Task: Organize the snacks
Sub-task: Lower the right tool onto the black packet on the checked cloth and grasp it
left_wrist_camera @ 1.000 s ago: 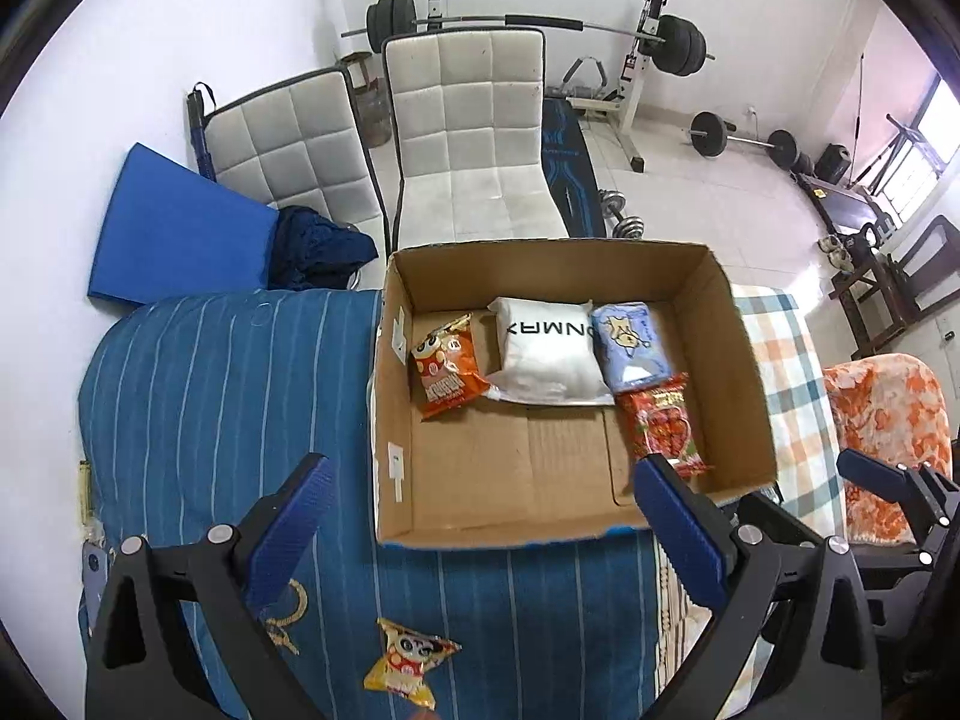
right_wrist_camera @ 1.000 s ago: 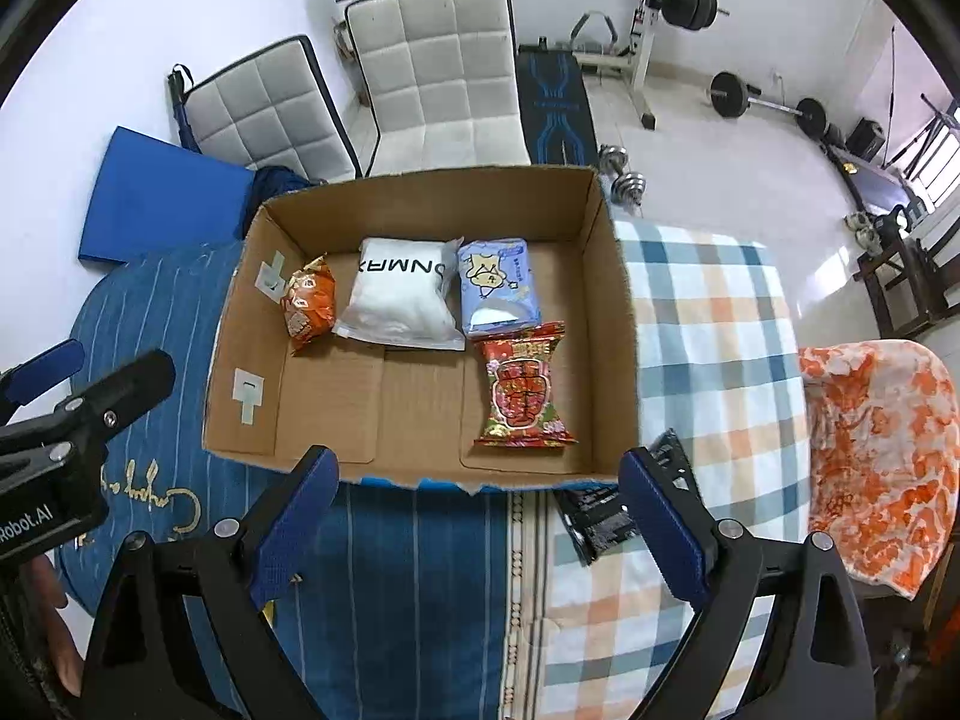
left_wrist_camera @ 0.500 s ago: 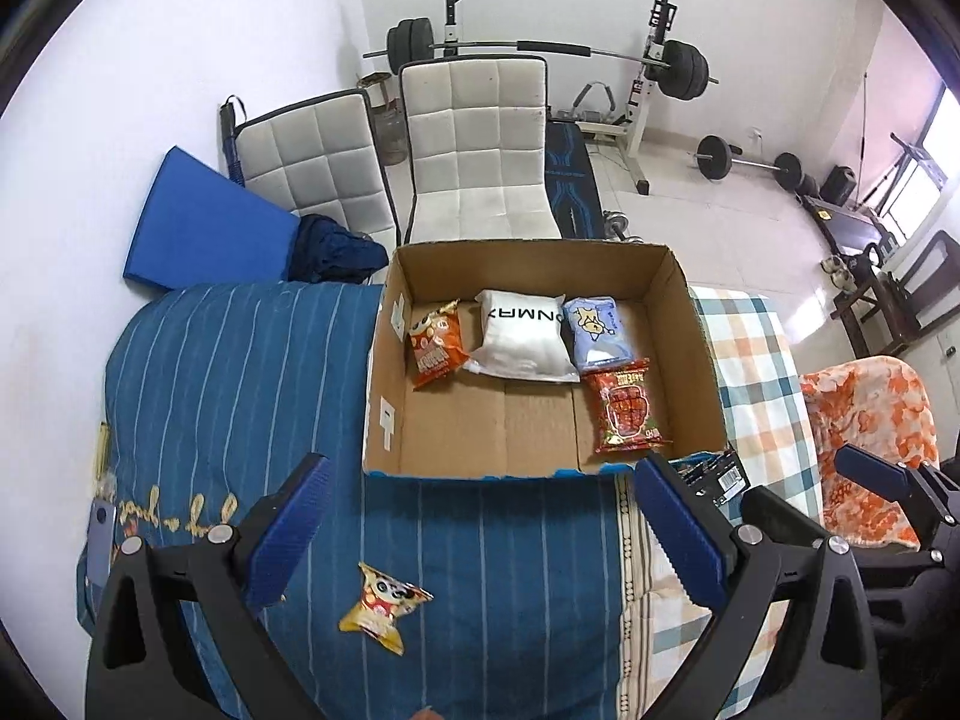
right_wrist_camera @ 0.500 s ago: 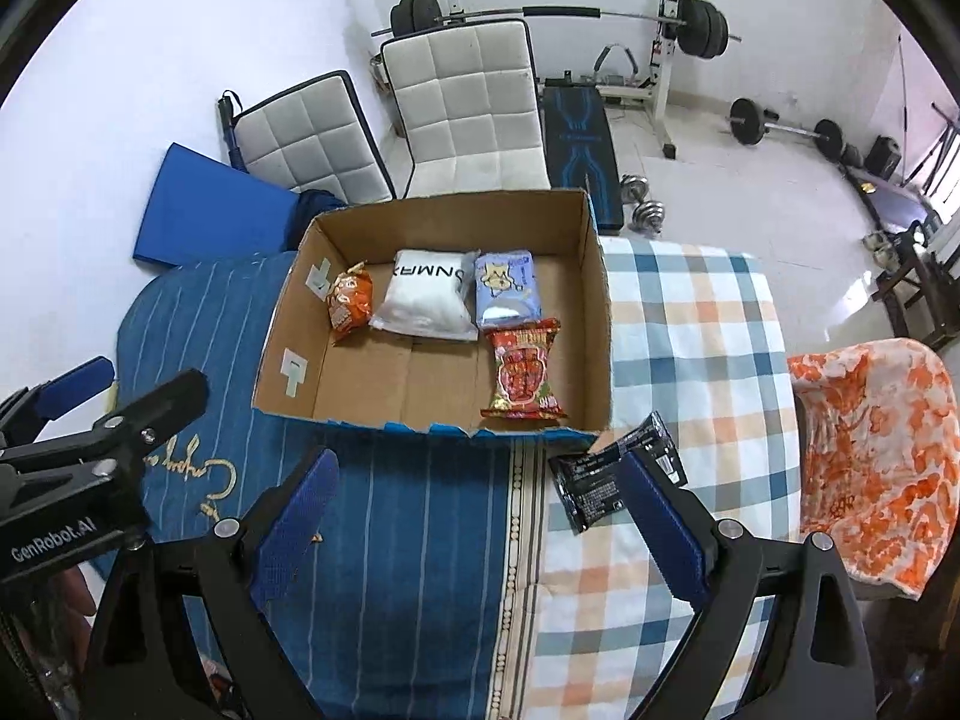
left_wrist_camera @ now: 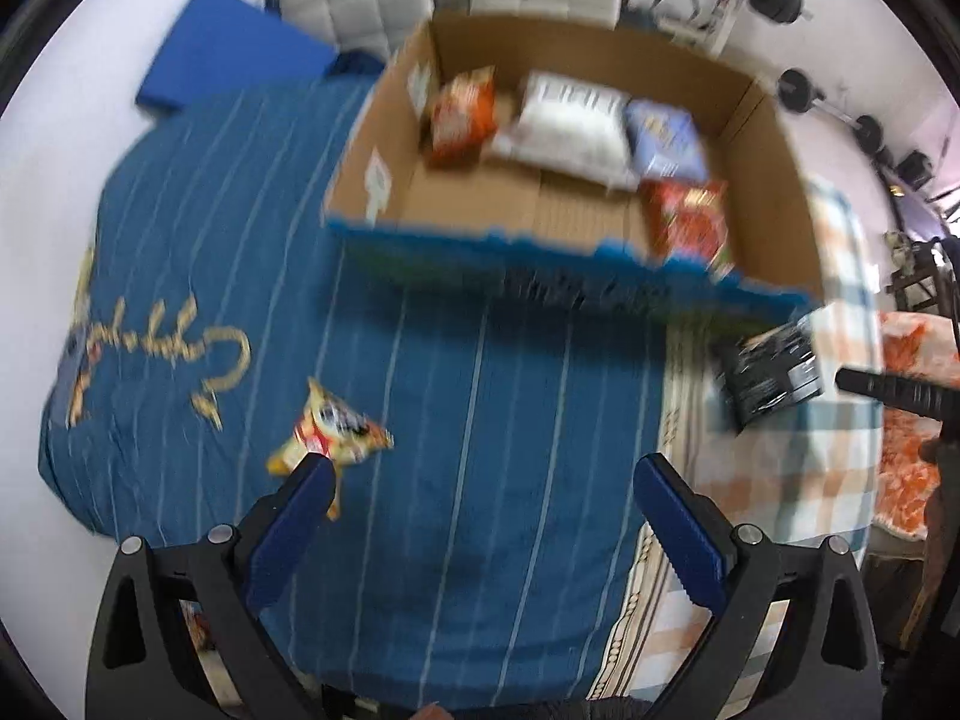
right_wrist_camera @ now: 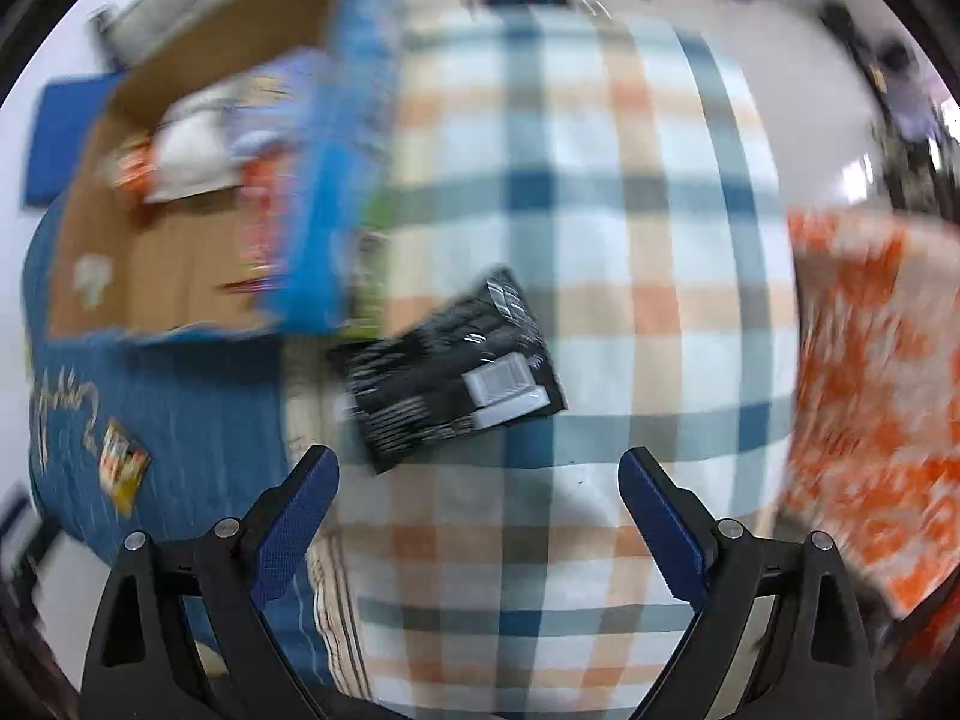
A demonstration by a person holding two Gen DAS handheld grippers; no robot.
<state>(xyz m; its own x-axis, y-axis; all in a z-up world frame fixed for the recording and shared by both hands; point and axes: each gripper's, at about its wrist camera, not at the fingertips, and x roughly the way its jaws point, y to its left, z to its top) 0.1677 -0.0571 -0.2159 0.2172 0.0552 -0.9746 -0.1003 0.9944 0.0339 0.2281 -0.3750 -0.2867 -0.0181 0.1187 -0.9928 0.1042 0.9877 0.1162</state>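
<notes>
A matt brown cardboard box (left_wrist_camera: 774, 180) sits on a blue striped cloth (left_wrist_camera: 480, 420) beside a checked woven cloth (right_wrist_camera: 600, 180); glossy foil snack packets, one black (right_wrist_camera: 450, 372) and one yellow (left_wrist_camera: 330, 426), lie by the matt black plastic claws.
</notes>
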